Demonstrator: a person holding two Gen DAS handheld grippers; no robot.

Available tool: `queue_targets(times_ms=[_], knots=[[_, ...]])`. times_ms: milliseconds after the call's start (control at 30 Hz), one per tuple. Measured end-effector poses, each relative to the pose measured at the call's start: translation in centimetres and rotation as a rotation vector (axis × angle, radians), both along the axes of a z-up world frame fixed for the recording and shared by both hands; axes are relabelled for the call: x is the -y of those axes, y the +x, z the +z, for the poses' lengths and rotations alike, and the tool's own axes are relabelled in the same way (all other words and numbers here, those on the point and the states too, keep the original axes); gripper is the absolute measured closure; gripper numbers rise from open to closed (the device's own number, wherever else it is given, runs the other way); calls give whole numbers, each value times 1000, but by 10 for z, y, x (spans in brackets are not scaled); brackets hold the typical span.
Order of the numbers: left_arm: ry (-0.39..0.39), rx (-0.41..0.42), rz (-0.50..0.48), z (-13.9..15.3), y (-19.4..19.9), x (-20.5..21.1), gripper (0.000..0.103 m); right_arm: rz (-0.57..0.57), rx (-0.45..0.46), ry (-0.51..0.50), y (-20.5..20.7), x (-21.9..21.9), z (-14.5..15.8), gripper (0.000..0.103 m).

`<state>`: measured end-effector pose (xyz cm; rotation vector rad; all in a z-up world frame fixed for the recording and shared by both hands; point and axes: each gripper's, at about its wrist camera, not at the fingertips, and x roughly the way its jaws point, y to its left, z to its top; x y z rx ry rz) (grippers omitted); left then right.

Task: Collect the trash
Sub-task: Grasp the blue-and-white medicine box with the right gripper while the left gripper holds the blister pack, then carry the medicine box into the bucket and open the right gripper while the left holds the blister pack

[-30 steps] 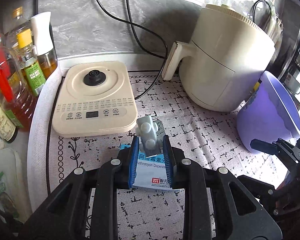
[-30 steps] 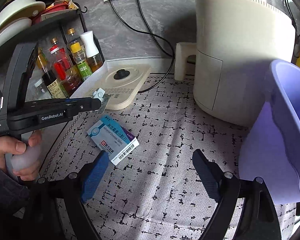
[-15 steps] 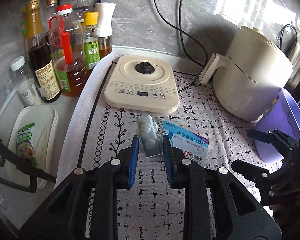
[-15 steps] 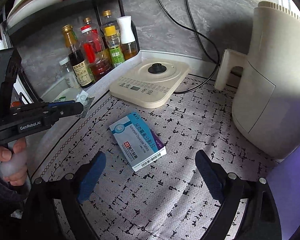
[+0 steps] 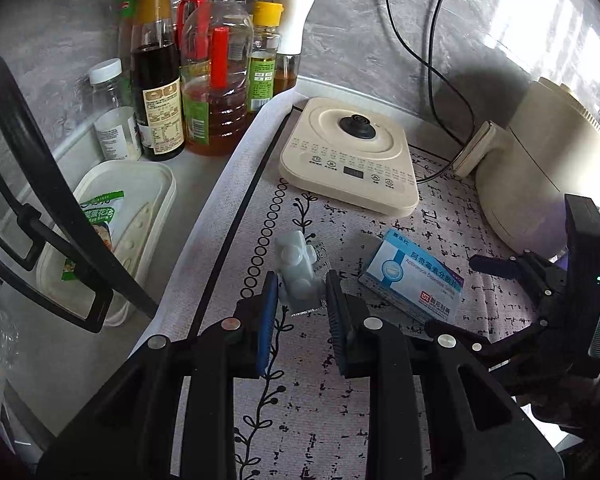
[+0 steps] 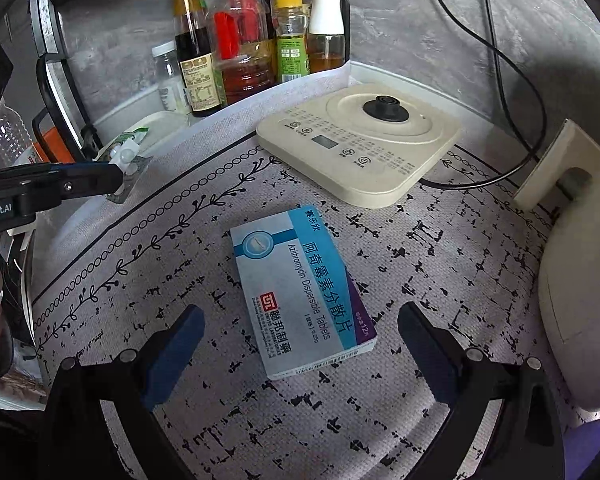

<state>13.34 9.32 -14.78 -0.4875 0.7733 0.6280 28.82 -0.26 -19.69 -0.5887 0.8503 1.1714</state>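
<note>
Our left gripper [image 5: 298,300] is nearly closed, and between its blue pads [image 5: 269,308] it holds a used blister pack [image 5: 298,270]. We grip the pack by its lower end, so most of it stands out in front of the fingertips, with the plastic bubbles towards the camera and the foil at the back. In the right wrist view this pack [image 6: 126,160] hangs in the air, off the mat [image 6: 440,272], which suits carrying it away as trash. We cannot see any bin in these pictures, so we cannot say where it goes.

Our right gripper [image 6: 300,344] is wide open and holds nothing. The medicine box [image 6: 300,288] lies flat on the mat, and its near end reaches in between the two open fingers [image 6: 176,344], with free space on both sides. We judge that the gripper stands this way because the box is the next trash to take: the opening is wider than the box, so the fingers can close on its long sides. From the left gripper the same box [image 5: 414,280] lies just to the right of the fingertips and a little ahead.

Behind the box, further ahead of both grippers, stands the cream kettle base [image 6: 364,140], and the bottles [image 6: 240,40] are at the far left. These look like things in use, not trash.
</note>
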Motion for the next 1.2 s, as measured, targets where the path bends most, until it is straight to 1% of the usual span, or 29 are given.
queue_targets(times_ms=[67,133,167,200,233,333,433,533,667,867,933,1100,1200], knots=[[-7,-7,8,-2,-2,-3,79,33,14,-16,-2,-9,-5,8],[-10,-9,8,-3,-2,-4,79,64,31,-53,-5,-19,-12,8],[-11,-9,7,-3,-2,-5,79,75,45,-66,-6,-22,-14,11],[-12,-6,4,-3,-1,-5,79,83,53,-75,-7,-23,-15,18],[-11,-2,-1,-2,0,-5,79,84,49,-87,-6,-24,-16,37],[-3,14,-21,2,3,-4,79,87,22,-96,-6,-20,-13,38],[9,32,-45,9,5,-2,79,72,53,-77,-11,-10,-3,38],[20,54,-62,17,5,0,79,29,63,-49,-13,4,9,38],[34,81,-83,27,4,8,79,-38,45,8,-17,24,29,38],[59,106,-130,44,4,22,79,-125,49,91,-20,48,58,38],[59,128,-141,53,3,25,79,-148,51,117,-22,56,69,38],[108,176,-167,80,-3,32,79,-193,52,196,-26,73,101,38],[127,204,-165,96,-8,31,79,-224,-8,255,-20,84,119,38]])
